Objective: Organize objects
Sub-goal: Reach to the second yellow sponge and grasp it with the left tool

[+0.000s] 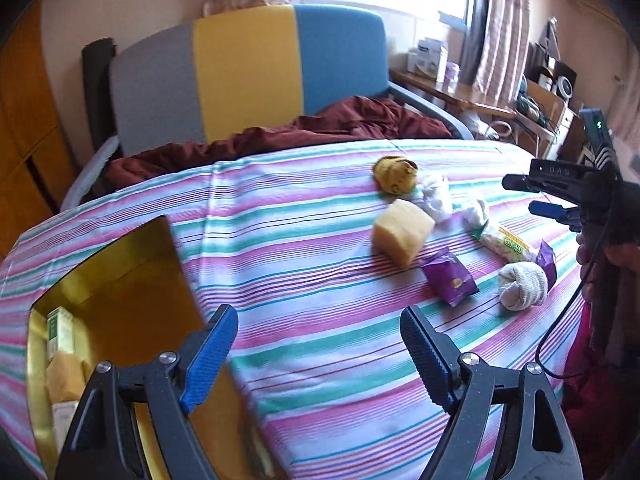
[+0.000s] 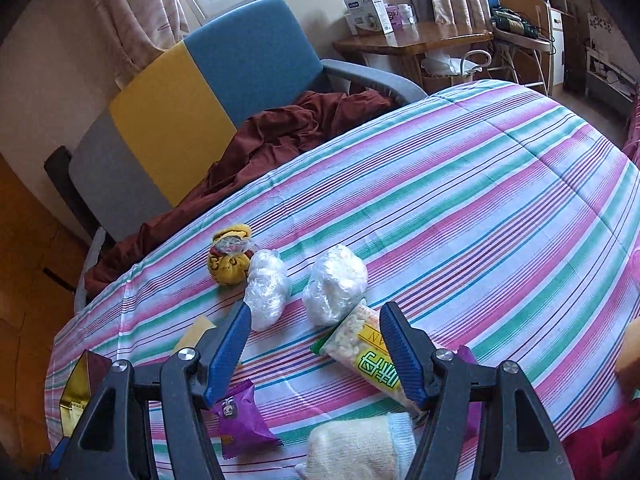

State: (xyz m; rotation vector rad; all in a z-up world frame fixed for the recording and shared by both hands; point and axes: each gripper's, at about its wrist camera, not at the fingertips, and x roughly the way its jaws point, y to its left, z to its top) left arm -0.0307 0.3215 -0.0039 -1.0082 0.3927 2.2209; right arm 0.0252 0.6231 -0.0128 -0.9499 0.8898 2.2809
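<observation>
Striped bedsheet [image 1: 320, 320] carries a loose cluster of items toward its right side. Left gripper [image 1: 316, 354] jaws wide apart, nothing between them, over bare sheet just right of the gold box [image 1: 120, 280] sitting at the sheet's left edge; the box is open-topped with a small carton and yellowish pieces inside. Right gripper [image 2: 316, 350] jaws partly apart, no grip; the puffed-snack packet [image 2: 368, 356] lies in the gap with its near end by the right finger, contact unclear. Cream rolled sock [image 2: 360, 448] right under that gripper at the near edge. Purple snack pouch [image 2: 244, 424] just beside the left finger; a second purple pouch [image 1: 546, 258] peeks out behind the sock. Two plastic-wrapped white bundles [image 2: 336, 284] side by side beyond the packet, yellow patterned sock ball [image 2: 230, 258] touching the left one, toward the far edge. Yellow sponge block [image 1: 402, 230] near the sock ball, mid-sheet. Maroon blanket [image 1: 320, 128] bunched past the far edge on a grey-yellow-blue chair [image 1: 248, 72].
</observation>
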